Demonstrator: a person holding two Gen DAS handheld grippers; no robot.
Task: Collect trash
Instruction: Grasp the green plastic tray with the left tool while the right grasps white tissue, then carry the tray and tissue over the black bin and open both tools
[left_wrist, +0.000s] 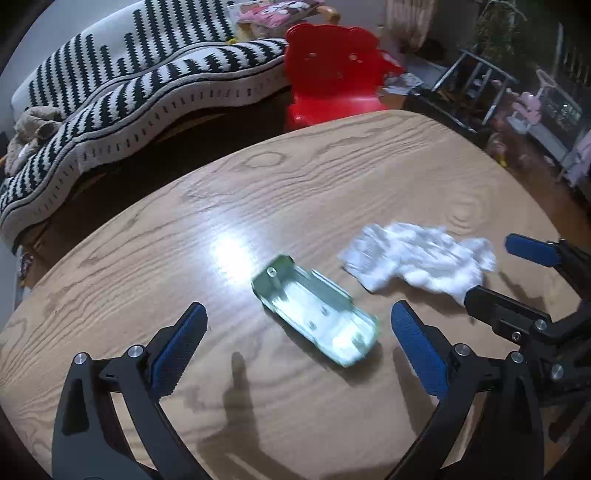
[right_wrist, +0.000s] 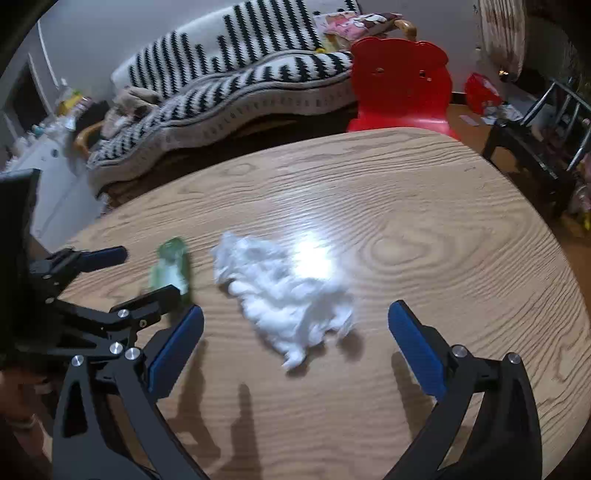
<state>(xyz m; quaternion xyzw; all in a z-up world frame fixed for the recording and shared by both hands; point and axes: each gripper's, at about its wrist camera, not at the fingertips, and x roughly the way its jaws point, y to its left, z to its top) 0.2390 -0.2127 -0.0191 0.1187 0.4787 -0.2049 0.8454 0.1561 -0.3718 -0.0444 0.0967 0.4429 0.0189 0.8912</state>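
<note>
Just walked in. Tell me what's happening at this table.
A person is clearing trash off a wooden table with a handheld gripper in each hand. The left gripper is open, hovering near a pale green plastic tray. The right gripper is open too, just above a crumpled white tissue. Both pieces lie loose on the table, and neither is gripped. A red plastic chair stands beyond the far edge.
</note>
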